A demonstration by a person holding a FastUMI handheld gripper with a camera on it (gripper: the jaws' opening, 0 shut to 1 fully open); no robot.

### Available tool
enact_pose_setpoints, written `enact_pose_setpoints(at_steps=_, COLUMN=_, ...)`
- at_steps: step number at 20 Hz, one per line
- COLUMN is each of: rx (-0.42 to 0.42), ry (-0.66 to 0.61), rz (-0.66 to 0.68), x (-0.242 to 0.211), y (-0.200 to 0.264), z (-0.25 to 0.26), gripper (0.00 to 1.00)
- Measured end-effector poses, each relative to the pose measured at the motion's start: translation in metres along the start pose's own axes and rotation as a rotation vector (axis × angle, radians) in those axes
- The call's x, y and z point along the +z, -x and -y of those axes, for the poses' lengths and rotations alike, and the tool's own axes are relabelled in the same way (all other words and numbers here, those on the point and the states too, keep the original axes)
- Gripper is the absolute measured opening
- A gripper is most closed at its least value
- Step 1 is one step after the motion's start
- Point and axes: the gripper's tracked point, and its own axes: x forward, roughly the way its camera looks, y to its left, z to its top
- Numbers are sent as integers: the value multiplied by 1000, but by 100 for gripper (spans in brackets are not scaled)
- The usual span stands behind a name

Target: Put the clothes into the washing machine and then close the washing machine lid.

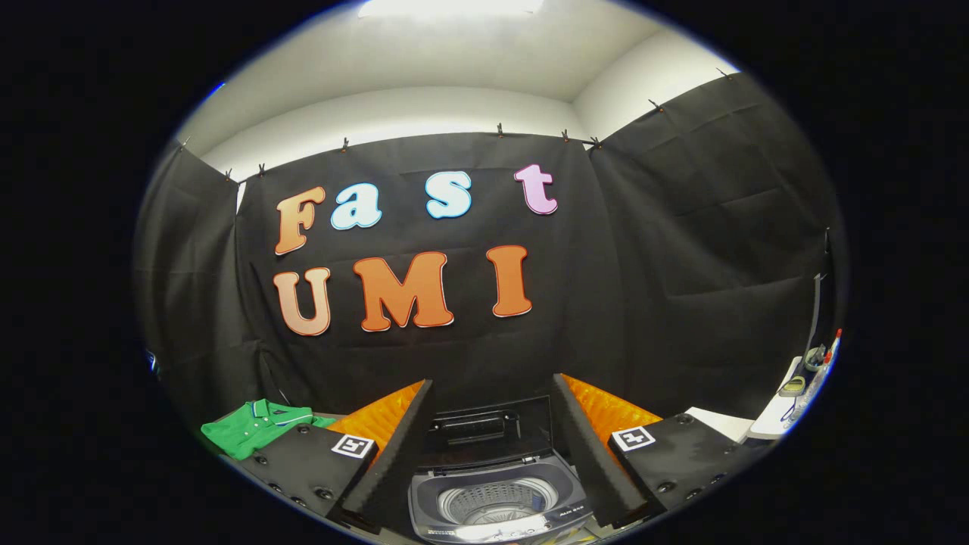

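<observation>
Between the spread fingers of the gripper sits a small grey top-loading washing machine, its dark lid tipped up and back against the booth cloth, so the perforated metal drum is exposed and looks empty. Fingers stand wide apart, nothing held between them. One garment counted: a green polo shirt with a white-trimmed collar, lying flat on the surface beyond the left finger, well apart from the machine. No other clothes visible. My read: task is at the start, shirt not yet picked, lid open because loading comes first. Gripper is aimed straight over the drum, not at the shirt, so it needs to swing left and drop to reach the fabric. Shirt is limp and flat, so pinching a fold near the collar or shoulder should lift it best; a trailing sleeve could catch on the tub rim. Off beyond the right finger, a white shelf holds a few small items, too small to identify. Counts: one machine, one lid, one shirt.
</observation>
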Motion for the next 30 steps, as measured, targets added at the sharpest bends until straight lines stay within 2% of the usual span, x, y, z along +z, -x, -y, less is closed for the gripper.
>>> enact_pose_setpoints(at_steps=22, rx=-2, ry=5, rz=-7, x=-2, y=-11, z=-20, gripper=98)
enact_pose_setpoints(at_steps=27, rx=20, ry=-2, rz=7, x=6, y=-20, z=-49, gripper=98)
enact_pose_setpoints(at_steps=30, rx=67, ry=-24, rz=-5, x=1, y=-30, z=-84, gripper=98)
